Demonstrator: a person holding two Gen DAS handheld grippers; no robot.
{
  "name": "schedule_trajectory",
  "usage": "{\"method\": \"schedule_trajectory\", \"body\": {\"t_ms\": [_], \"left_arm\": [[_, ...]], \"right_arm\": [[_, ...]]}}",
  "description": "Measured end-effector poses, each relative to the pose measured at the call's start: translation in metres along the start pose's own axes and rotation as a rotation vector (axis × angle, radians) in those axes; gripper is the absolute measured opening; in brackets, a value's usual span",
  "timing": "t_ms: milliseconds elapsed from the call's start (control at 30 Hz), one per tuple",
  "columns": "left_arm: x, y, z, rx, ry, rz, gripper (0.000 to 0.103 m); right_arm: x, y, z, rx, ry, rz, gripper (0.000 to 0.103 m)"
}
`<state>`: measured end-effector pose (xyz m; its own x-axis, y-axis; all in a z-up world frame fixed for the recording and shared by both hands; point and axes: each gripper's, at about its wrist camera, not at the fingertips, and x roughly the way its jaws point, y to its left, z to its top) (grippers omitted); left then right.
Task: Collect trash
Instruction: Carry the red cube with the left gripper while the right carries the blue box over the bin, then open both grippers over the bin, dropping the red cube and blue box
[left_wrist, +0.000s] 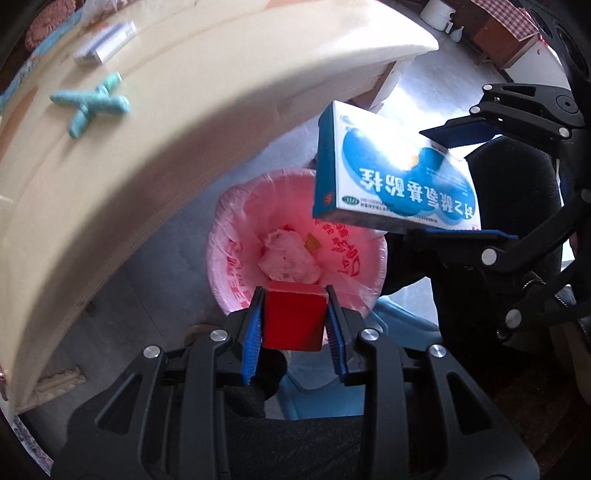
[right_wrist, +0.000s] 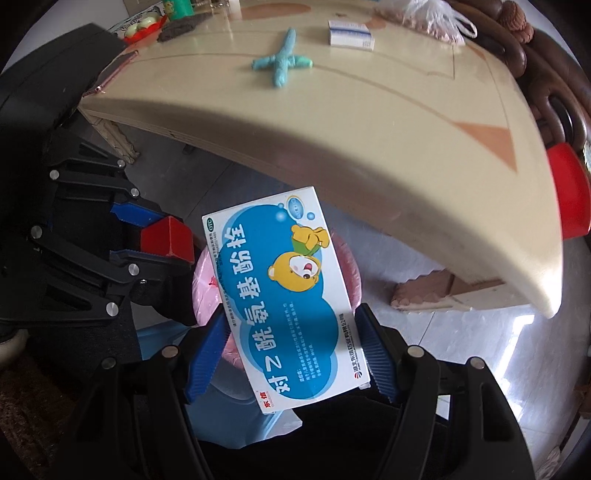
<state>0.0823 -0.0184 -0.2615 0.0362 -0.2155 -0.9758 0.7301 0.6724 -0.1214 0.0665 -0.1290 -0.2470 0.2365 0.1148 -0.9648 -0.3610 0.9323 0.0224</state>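
Observation:
My left gripper is shut on a small red box and holds it over the near rim of a bin lined with a pink bag. Crumpled paper lies inside the bin. My right gripper is shut on a white and blue medicine box with a bear picture, held above the bin's right side. The medicine box and the right gripper also show in the left wrist view. The red box and the left gripper show in the right wrist view.
A cream table stands just beyond the bin. On it lie a teal cross-shaped toy, a white and blue box, a plastic bag and a red cup. A blue item sits on the floor below me.

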Motion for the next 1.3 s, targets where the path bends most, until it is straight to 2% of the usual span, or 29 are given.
{"method": "schedule_trajectory", "body": {"t_ms": [233, 533, 1067, 1300], "left_arm": [[0.039, 0.009, -0.001, -0.050, 0.062, -0.033, 0.032], [0.077, 0.021, -0.001, -0.101, 0.122, -0.043, 0.032], [0.118, 0.033, 0.001, -0.156, 0.199, -0.079, 0.031], [0.124, 0.035, 0.002, -0.161, 0.214, -0.079, 0.032]], "right_arm": [[0.034, -0.001, -0.006, 0.002, 0.051, -0.014, 0.067], [0.075, -0.001, -0.006, 0.026, 0.113, 0.038, 0.067], [0.140, -0.011, -0.011, 0.101, 0.187, 0.113, 0.068], [0.155, -0.003, -0.014, 0.071, 0.206, 0.118, 0.071]]}}
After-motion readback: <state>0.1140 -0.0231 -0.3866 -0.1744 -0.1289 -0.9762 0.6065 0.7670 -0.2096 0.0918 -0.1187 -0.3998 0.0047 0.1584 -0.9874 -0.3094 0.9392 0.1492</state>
